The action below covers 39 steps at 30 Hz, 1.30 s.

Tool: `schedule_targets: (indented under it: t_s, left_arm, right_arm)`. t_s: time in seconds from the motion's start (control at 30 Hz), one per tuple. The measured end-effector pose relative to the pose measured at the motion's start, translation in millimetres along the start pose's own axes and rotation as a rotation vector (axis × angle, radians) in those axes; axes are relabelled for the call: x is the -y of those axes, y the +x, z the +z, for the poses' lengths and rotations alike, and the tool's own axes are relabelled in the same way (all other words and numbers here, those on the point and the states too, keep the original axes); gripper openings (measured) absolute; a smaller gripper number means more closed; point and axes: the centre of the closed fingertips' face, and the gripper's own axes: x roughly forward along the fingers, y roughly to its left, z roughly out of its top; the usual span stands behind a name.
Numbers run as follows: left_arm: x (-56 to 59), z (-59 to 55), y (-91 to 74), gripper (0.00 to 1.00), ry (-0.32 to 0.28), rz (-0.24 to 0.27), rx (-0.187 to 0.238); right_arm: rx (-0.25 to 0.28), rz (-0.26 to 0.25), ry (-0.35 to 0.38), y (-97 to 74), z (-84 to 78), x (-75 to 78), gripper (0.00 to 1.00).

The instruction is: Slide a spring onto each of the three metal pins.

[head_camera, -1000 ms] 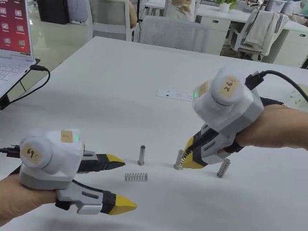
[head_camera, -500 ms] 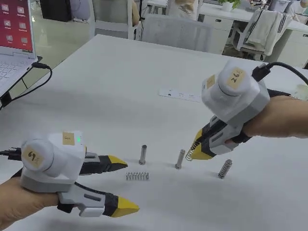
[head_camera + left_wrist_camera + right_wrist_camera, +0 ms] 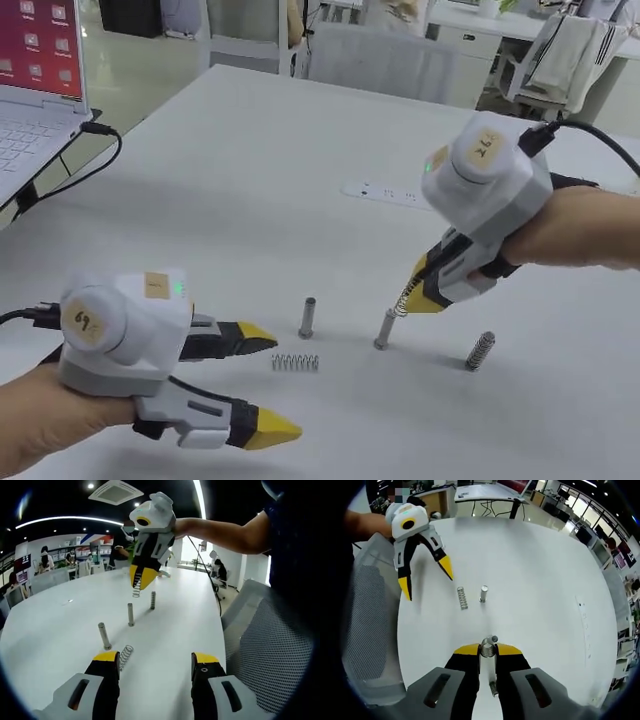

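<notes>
left tool (image 3: 277, 388) + right tool (image 3: 418, 298): white-grey housings, black jaws, yellow tips, tan number stickers, green LEDs; black cable (image 3: 590, 135) off right.

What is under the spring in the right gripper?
The middle pin, upright on the table. Whether they touch is unclear; the right gripper covers part of the spring.

Can't see the upper coils of the held spring (image 3: 402, 302) in head view, buried between the jaws of the right gripper (image 3: 428, 292). Can't tell what, if anything, stands inside the far-right spring (image 3: 480, 350): too small. Lose most of the laptop (image 3: 35, 100) past the left edge.
</notes>
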Motion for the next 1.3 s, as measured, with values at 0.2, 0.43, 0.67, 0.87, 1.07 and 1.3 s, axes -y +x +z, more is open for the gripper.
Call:
schedule_targets:
  t_s: [0.2,0.43,0.67,0.87,1.07,1.3]
  left_arm:
    - [-0.8,-0.8,0.4,0.52,-0.003,0.001,0.001]
    - [-1.5,-2.2,0.8,0.52,-0.009,0.001,-0.001]
    - [-1.6,-3.3,1.7,0.51,-0.011,-0.004,-0.003]
    - [-1.7,-4.6,1.6,0.50,-0.011,-0.006,-0.004]
    - [-2.7,-4.9,1.3,0.50,-0.014,-0.004,0.001]
    - [-3.0,-4.1,1.4,0.50,-0.015,-0.004,0.004]
  right_arm:
    - [-0.008,0.005,0.012,7.3,-1.8,4.3,0.09]
    - [-0.012,0.013,0.020,12.7,-2.0,6.0,0.09]
    - [-0.016,0.020,0.022,17.5,-2.5,8.6,0.09]
    - [-0.020,0.026,0.026,21.7,-2.8,10.9,0.09]
    - [-0.034,0.038,0.028,27.4,-5.6,9.8,0.09]
    - [-0.052,0.054,0.035,38.4,-8.4,7.6,0.09]
